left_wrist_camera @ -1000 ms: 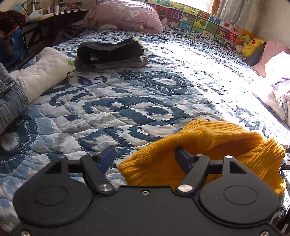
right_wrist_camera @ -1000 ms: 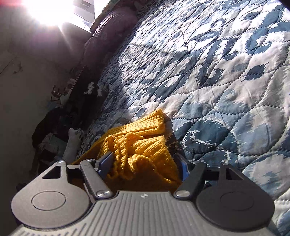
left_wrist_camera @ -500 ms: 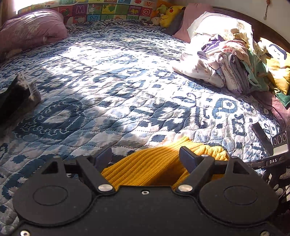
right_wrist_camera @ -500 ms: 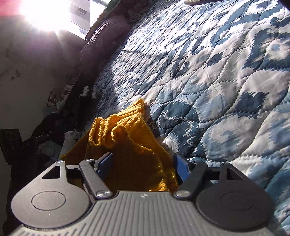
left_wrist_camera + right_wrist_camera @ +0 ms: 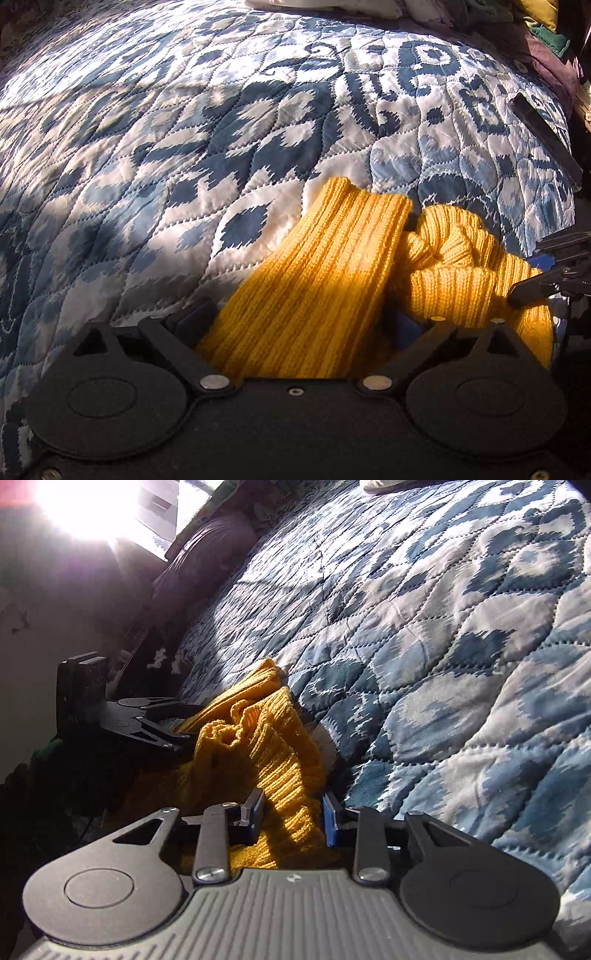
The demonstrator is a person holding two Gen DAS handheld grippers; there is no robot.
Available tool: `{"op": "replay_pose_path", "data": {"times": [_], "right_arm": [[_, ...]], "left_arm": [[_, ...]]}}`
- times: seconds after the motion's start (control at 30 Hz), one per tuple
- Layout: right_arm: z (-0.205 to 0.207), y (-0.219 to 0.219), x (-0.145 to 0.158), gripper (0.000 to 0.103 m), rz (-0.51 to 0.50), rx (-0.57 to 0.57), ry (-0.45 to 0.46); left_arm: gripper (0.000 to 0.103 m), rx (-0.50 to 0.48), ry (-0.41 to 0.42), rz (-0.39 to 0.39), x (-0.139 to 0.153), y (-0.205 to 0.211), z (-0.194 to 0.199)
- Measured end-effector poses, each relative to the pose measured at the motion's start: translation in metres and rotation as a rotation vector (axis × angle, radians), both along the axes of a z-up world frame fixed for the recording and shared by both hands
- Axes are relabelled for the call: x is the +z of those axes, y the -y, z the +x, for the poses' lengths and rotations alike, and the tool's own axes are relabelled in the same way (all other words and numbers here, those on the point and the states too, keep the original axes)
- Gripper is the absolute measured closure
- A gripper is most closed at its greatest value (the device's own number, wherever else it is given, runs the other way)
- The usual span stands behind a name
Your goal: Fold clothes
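One ribbed mustard knit (image 5: 317,280) on quilted bedspread (image 5: 221,122)

Mustard-yellow ribbed knit sweater (image 5: 325,280) all bunched up at the near edge of the blue patterned quilt (image 5: 221,129), one ribbed cuff flopped out flat onto it.

Strong sunlight falls across the quilt (image 5: 258,129), bright in patches ahead of the left gripper (image 5: 295,325) and shaded at the far left. A hard shadow line crosses the yellow knit (image 5: 314,295) just ahead of it. In the right wrist view a window (image 5: 85,509) up and left of the right gripper (image 5: 291,818) blows out to white glare, leaving that side dark. Both views bend at the edges.
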State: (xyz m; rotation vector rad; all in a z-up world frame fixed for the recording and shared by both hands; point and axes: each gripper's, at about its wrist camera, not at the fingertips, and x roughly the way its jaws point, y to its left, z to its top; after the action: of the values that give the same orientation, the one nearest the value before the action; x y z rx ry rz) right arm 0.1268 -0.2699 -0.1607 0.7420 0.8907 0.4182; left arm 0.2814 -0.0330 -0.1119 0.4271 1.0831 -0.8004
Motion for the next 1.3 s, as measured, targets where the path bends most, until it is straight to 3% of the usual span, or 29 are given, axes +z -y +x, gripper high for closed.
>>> {"op": "replay_pose_path", "data": {"times": [0.03, 0.07, 0.13, 0.23, 0.27, 0.4, 0.57, 0.8, 0.87, 0.9, 0.97, 1.03, 1.3], "right_arm": [[0.001, 0.0, 0.001, 0.079, -0.006, -0.001, 0.007], [0.002, 0.001, 0.002, 0.083, -0.007, -0.007, 0.016], [0.006, 0.003, 0.004, 0.086, 0.003, -0.018, 0.032], [0.021, 0.007, 0.013, 0.089, 0.002, -0.041, 0.067], [0.028, 0.007, 0.018, 0.09, -0.004, -0.044, 0.08], [0.066, 0.015, 0.039, 0.09, -0.024, -0.066, 0.123], [0.139, 0.02, 0.064, 0.092, -0.044, -0.093, 0.157], [0.234, -0.011, 0.098, 0.093, -0.106, -0.093, 0.217], [0.252, -0.022, 0.104, 0.085, -0.113, -0.099, 0.211], [0.262, -0.027, 0.106, 0.082, -0.116, -0.101, 0.208], [0.259, -0.036, 0.103, 0.062, -0.102, -0.064, 0.199], [0.244, -0.048, 0.095, 0.055, -0.125, -0.005, 0.181], [0.131, -0.094, 0.043, 0.044, -0.039, 0.214, -0.012]], "left_arm": [[0.058, 0.013, -0.007, -0.032, 0.005, -0.002, -0.002], [0.067, 0.025, -0.012, -0.062, 0.01, -0.005, -0.005], [0.077, 0.035, 0.02, -0.056, 0.016, -0.008, -0.012], [0.08, 0.092, 0.077, -0.098, 0.033, -0.017, -0.015], [0.08, 0.13, 0.111, -0.147, 0.045, -0.023, -0.012], [0.08, 0.305, 0.183, -0.349, 0.081, -0.051, 0.009], [0.08, 0.538, 0.241, -0.485, 0.094, -0.083, 0.04], [0.08, 0.991, 0.207, -0.627, 0.068, -0.159, 0.074], [0.08, 1.083, 0.195, -0.638, 0.058, -0.176, 0.078], [0.078, 1.089, 0.169, -0.622, 0.053, -0.183, 0.081], [0.066, 1.097, 0.119, -0.585, 0.046, -0.195, 0.083], [0.038, 1.098, 0.142, -0.577, 0.052, -0.207, 0.069], [0.025, 1.049, 0.185, -0.543, 0.068, -0.238, -0.032]]}}
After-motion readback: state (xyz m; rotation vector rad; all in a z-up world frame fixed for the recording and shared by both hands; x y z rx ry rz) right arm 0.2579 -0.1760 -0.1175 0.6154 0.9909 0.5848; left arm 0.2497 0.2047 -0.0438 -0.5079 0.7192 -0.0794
